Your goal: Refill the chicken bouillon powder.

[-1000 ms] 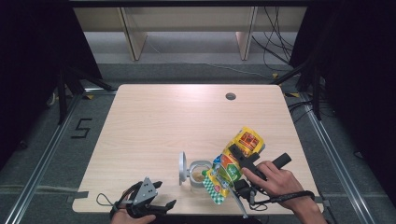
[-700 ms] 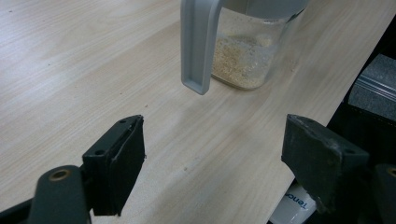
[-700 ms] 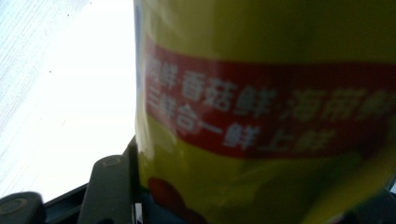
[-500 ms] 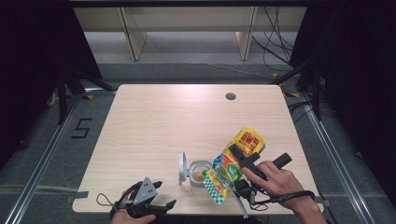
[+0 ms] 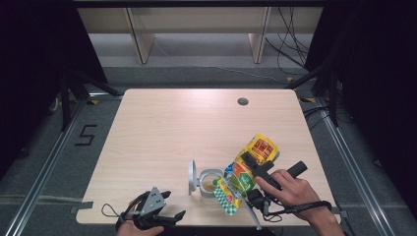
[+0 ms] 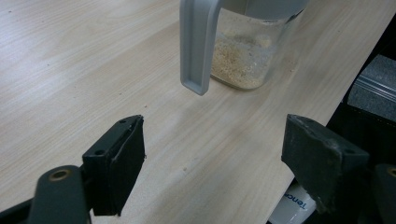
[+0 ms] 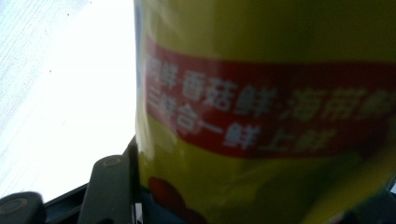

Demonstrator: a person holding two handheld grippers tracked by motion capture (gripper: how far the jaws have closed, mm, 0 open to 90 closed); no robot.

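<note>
Nothing has visibly moved over the last second: the yellow seasoning bag (image 5: 248, 172) sits at the same tilt over the glass jar (image 5: 210, 181), which suggests the pour is held steady rather than finished. The right gripper (image 5: 251, 166), at about 5 o'clock on the table (image 5: 162, 132), is clamped on the bag's body, whose yellow and red print presses against its jaws in the right gripper view (image 7: 261, 112). The bag's lower end, at 8 o'clock from the gripper, hangs just over the jar's mouth. The jar stands near the table's front edge with its grey flip lid (image 5: 192, 177) swung up at its 9 o'clock side; the left gripper view shows a shallow layer of pale granules (image 6: 238, 60) in the bottom. The left gripper (image 5: 164, 216) rests at 7 o'clock by the front edge, jaws spread wide and holding nothing, well apart from the jar. With so little in the jar, filling is probably at an early stage.
</note>
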